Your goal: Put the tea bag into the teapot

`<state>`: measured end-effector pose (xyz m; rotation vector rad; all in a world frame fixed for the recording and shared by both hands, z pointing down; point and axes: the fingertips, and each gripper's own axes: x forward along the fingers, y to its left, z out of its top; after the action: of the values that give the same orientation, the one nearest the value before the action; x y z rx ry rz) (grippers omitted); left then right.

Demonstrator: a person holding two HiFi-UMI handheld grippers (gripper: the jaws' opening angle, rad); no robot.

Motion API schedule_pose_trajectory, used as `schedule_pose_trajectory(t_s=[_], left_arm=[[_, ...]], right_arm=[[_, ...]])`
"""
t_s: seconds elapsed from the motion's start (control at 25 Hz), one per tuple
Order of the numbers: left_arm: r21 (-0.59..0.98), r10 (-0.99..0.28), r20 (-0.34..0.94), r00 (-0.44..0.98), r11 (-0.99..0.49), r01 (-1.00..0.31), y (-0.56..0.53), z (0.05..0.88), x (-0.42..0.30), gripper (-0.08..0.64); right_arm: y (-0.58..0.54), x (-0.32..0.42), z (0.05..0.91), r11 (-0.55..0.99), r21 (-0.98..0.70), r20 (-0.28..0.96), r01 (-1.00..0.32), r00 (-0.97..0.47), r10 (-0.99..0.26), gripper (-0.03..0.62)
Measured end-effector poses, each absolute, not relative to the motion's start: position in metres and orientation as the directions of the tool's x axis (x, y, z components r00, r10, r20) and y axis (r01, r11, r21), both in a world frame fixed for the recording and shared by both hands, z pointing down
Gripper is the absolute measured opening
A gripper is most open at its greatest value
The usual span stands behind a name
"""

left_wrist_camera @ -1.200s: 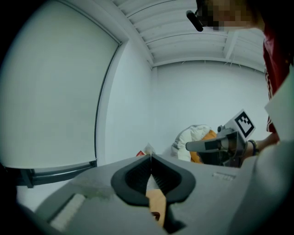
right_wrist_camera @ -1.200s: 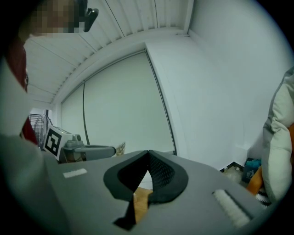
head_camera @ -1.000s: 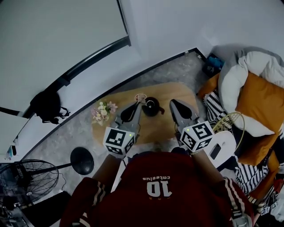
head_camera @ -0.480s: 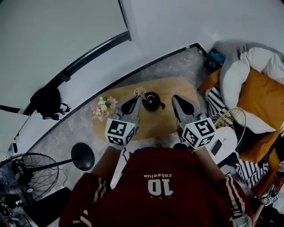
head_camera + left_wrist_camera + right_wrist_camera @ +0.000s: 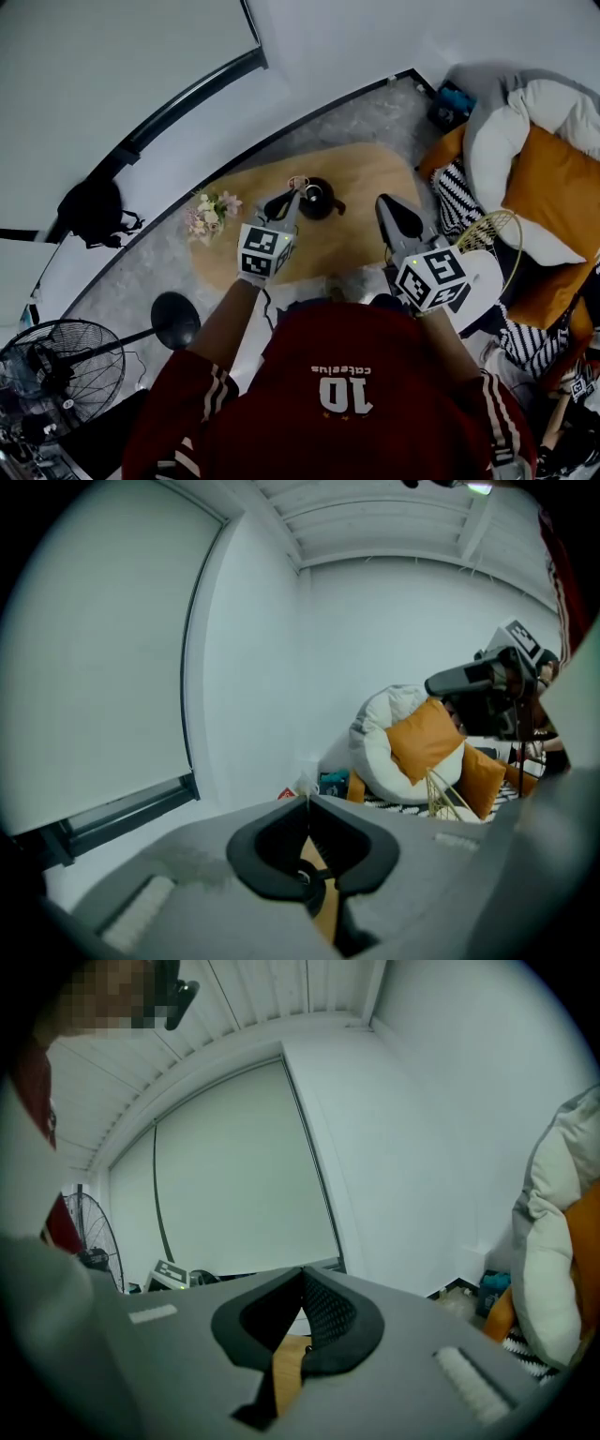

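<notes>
A black teapot [image 5: 319, 200] stands on the oval wooden table [image 5: 366, 178]. My left gripper [image 5: 294, 194] reaches over the table just left of the pot, shut on the tea bag [image 5: 298, 182], a small pale piece at its tip. In the left gripper view the jaws [image 5: 307, 801] meet on a thin string with a pale scrap [image 5: 303, 786] above them, and the dark teapot [image 5: 302, 881] shows below in the gap. My right gripper [image 5: 384, 201] hovers to the pot's right, shut and empty; its pads [image 5: 302, 1272] touch at the tip.
A small bunch of flowers [image 5: 208, 214] stands at the table's left end. Right of the table are a white beanbag with orange cushions [image 5: 548, 178], a wire basket [image 5: 487, 239] and a white side table [image 5: 478, 281]. A fan [image 5: 56, 366] and a black round base [image 5: 175, 319] stand at the left.
My left gripper has moved forward and down towards the teapot, carrying the tea bag with it. The right gripper has drifted slightly to the right.
</notes>
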<state>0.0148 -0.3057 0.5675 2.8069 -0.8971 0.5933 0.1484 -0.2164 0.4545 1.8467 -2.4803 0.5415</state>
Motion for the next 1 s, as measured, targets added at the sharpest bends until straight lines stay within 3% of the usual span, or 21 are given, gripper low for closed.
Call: schedule_pose_trajectory(t_s=[1.0], left_arm=[[0.235, -0.343, 0.690, 0.637, -0.727, -0.646, -0.340, 0.767, 0.041, 0.003]], right_arm=[[-0.203, 0.186, 0.521, 0.128, -0.300, 0.364, -0.945, -0.237, -0.901, -0.005]])
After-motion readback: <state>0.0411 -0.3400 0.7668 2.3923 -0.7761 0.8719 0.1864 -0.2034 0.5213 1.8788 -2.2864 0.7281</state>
